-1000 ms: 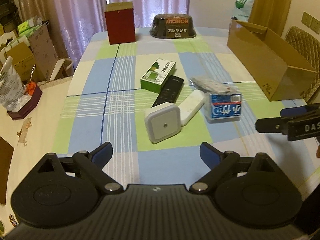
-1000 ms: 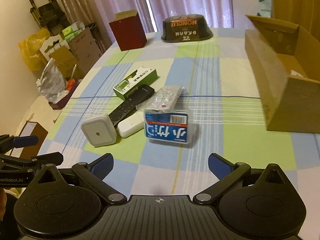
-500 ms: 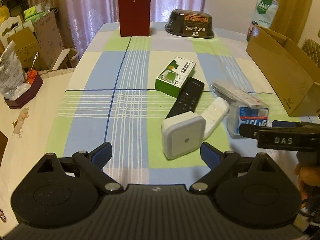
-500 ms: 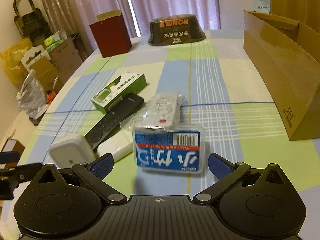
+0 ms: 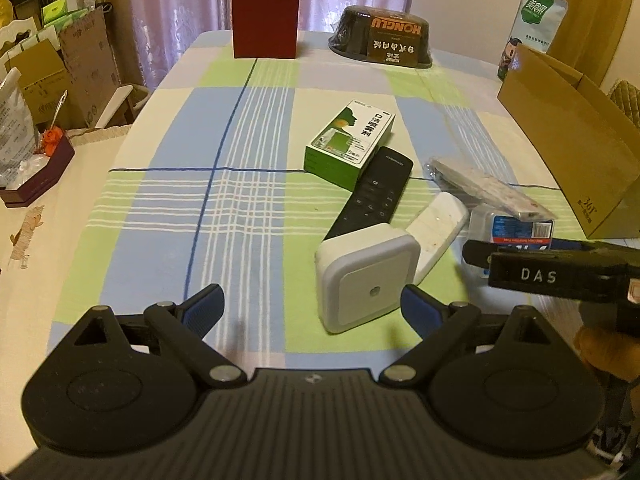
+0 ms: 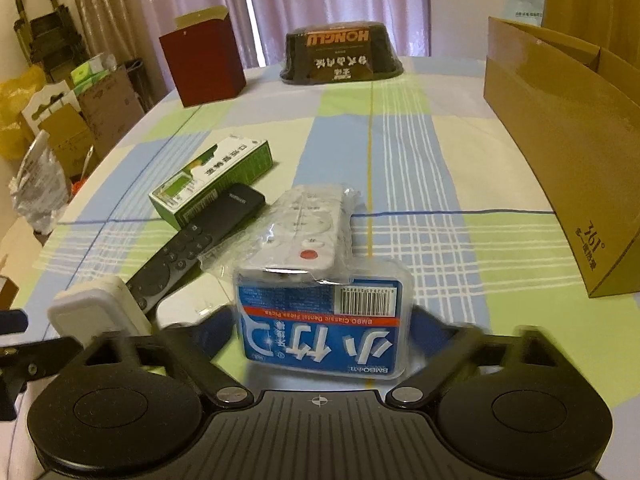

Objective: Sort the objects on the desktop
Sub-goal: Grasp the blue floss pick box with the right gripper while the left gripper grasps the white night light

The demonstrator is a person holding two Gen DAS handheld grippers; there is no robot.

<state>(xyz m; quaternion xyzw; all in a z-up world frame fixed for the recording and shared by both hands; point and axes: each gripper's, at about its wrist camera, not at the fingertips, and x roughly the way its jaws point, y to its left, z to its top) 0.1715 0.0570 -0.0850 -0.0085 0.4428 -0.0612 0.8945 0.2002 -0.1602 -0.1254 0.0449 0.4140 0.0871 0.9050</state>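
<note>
- Six loose things sit bunched together on the checked tablecloth: one green box, one black remote, one white remote, one plastic-wrapped remote, one white square plug-in device, and one blue-labelled floss pick box.
- The wrapped remote leans with its near end propped on top of the floss pick box; the black remote lies just beside the green box, its near end behind the square device.
- The right gripper has its blue pads on either side of the floss pick box. The picture is blurred there, so I cannot tell whether the pads are pressing it.
- The left gripper hangs over bare cloth, spread wide with nothing between its fingers; the square device is just ahead of its right-hand finger.
- At the far end stand one dark red box and one dark food tub.
- One open cardboard box stands along the right edge, well apart from the cluster.
- Off the left side, cartons and bags crowd the floor.
</note>
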